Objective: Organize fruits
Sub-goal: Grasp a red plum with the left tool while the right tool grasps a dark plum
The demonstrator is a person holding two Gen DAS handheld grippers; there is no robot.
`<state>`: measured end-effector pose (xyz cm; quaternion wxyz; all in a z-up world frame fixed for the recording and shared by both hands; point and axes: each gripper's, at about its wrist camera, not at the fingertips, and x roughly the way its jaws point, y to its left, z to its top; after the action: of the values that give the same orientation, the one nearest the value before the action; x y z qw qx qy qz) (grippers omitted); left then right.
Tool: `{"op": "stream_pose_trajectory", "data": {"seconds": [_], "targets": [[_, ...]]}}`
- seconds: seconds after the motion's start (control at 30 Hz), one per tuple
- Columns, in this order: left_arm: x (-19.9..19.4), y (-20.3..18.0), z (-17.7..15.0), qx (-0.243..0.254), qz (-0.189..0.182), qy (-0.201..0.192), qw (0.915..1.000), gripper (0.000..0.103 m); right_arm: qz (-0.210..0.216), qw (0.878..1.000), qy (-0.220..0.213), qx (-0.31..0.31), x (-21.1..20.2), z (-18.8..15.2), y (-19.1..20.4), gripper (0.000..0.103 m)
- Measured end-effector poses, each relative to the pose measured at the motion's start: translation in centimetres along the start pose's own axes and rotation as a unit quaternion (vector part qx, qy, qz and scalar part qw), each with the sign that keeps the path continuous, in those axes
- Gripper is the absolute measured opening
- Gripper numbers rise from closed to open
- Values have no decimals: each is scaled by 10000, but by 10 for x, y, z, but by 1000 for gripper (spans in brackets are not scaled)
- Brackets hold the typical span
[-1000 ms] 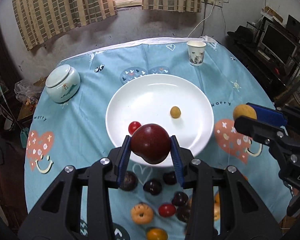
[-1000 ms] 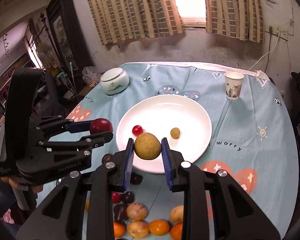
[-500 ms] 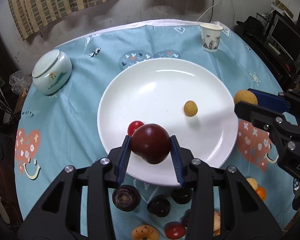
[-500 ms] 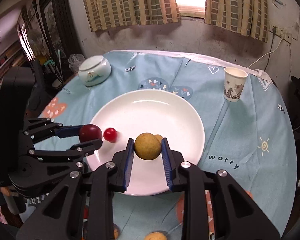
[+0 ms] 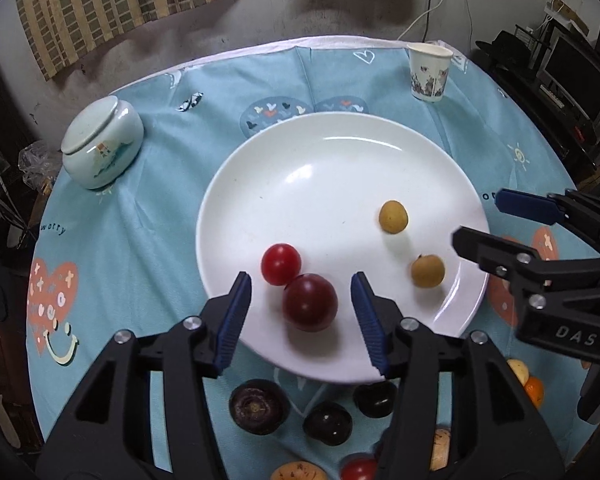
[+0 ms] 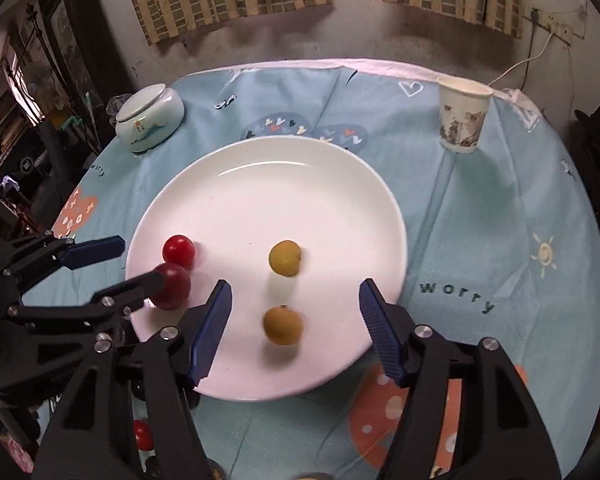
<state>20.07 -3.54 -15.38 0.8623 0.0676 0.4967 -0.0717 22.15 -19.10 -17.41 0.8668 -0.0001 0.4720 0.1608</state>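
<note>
Checked curtains hang behind a round table [image 5: 148, 184] under a pale blue printed cloth, with a wide white ceramic plate [image 5: 340, 152] at its centre. Both tools hover low over the plate's near edge, presumably so the fruit drops softly rather than rolling off. The left hand-held gripper [image 5: 300, 312] is opening, its blue pads clear of the dark red plum [image 5: 310, 302], which sits on the plate touching a small red cherry tomato [image 5: 281, 264]. The right hand-held gripper [image 6: 294, 312] is opening too, and the round tan longan [image 6: 283, 326] lies loose on the plate between its jaws, near a second yellowish fruit [image 6: 285, 258]. More dark and orange fruits [image 5: 327, 424] wait on the cloth just in front of the plate, so the sorting looks barely begun.
</note>
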Motion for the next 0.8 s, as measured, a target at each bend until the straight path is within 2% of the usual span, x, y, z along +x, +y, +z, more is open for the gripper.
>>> {"op": "stream_pose_trajectory", "data": {"seconds": [0.07, 0.17, 0.23, 0.33, 0.47, 0.53, 0.67, 0.8], "targets": [[-10, 7, -2, -74, -30, -100, 9999, 55, 7, 10000, -40, 66, -12, -4, -3, 67], [-31, 22, -14, -186, -34, -331, 9993, 71, 46, 9998, -154, 140, -36, -15, -5, 67], [-45, 35, -32, -300, -15, -372, 9989, 72, 166, 9994, -211, 224, -53, -28, -5, 67], [-58, 56, -71, -518, -86, -210, 9984, 74, 386, 9986, -218, 301, -77, -65, 0, 67], [-66, 67, -126, -593, -145, 173, 9980, 75, 597, 9982, 75, 89, -91, -123, 23, 67], [-67, 64, -156, -578, -206, 414, 9973, 75, 772, 9962, 269, -288, -96, -156, 47, 67], [-71, 51, -190, -498, -414, 680, 9956, 75, 1232, 9863, 566, -941, -103, -196, 90, 67], [-85, 18, -210, 56, -828, 690, 9942, 75, 1033, 9855, 804, -1082, -98, -221, 99, 67]]}}
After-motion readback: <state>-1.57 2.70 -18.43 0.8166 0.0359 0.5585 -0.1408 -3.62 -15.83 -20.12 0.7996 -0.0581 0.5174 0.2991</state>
